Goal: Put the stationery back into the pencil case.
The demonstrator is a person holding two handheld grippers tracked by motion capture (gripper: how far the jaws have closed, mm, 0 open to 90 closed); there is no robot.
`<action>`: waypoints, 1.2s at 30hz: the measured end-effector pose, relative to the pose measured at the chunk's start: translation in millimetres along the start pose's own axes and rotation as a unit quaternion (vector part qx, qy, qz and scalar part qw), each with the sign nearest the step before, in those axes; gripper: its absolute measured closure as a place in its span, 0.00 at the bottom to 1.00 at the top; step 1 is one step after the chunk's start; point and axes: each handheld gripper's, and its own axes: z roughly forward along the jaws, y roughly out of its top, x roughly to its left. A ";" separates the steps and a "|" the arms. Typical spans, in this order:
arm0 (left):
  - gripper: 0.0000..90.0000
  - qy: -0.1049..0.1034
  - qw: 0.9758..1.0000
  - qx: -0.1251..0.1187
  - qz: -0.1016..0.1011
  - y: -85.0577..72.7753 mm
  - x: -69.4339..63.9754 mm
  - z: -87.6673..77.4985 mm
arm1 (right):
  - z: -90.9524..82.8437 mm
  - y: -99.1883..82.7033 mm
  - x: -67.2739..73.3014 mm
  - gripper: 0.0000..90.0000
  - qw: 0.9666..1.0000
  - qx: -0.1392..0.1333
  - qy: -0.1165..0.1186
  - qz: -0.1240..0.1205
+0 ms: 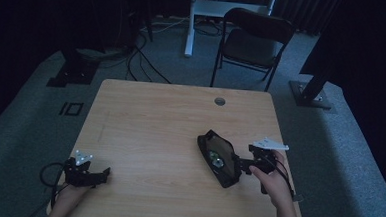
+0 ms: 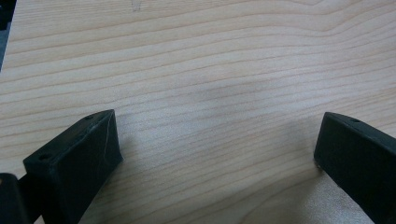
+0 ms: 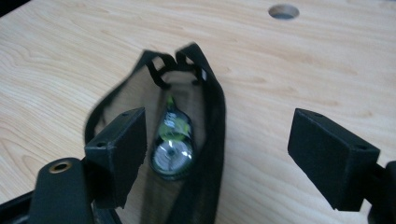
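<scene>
In the high view, a black mesh pouch (image 1: 219, 159) lies right of centre on the wooden table (image 1: 155, 121), a small silver-green item (image 1: 215, 159) inside; no writing is legible. The left gripper (image 1: 100, 176) rests lower left. A folding chair (image 1: 254, 41) stands beyond.

In the left gripper view, its jaws gape wide over bare wood, holding nothing.

In the right gripper view, the right gripper (image 3: 217, 149) stands wide open with nothing gripped, the pouch's edge between its jaws at centre frame.

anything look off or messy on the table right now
Nothing stands out. The black mesh pouch lies flat and open on the wooden table, with a small round green-and-silver item still inside, nothing spilled. The right gripper sits open at the pouch; the left gripper rests open over bare wood.
</scene>
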 end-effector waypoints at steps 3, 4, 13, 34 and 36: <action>0.01 0.000 1.000 0.000 0.000 0.0 0.0 0.0 | 0.0 -5.8 -4.3 0.22 1.000 -0.005 -0.005 0.008; 0.01 0.000 1.000 0.000 0.000 0.0 0.0 0.0 | -0.1 -8.6 -6.4 0.22 1.000 -0.007 -0.008 0.011; 0.01 0.000 1.000 0.001 0.001 0.0 0.1 0.0 | -3.1 -31.1 -30.2 0.21 0.998 -0.004 -0.049 0.027; 0.01 0.000 1.000 0.001 0.001 0.0 0.1 -0.1 | 13.2 -69.8 -53.3 0.16 0.990 0.028 -0.134 0.040; 0.01 0.000 1.000 0.001 0.001 0.0 0.1 -0.1 | 14.1 -72.9 -54.3 0.15 0.988 0.031 -0.143 0.046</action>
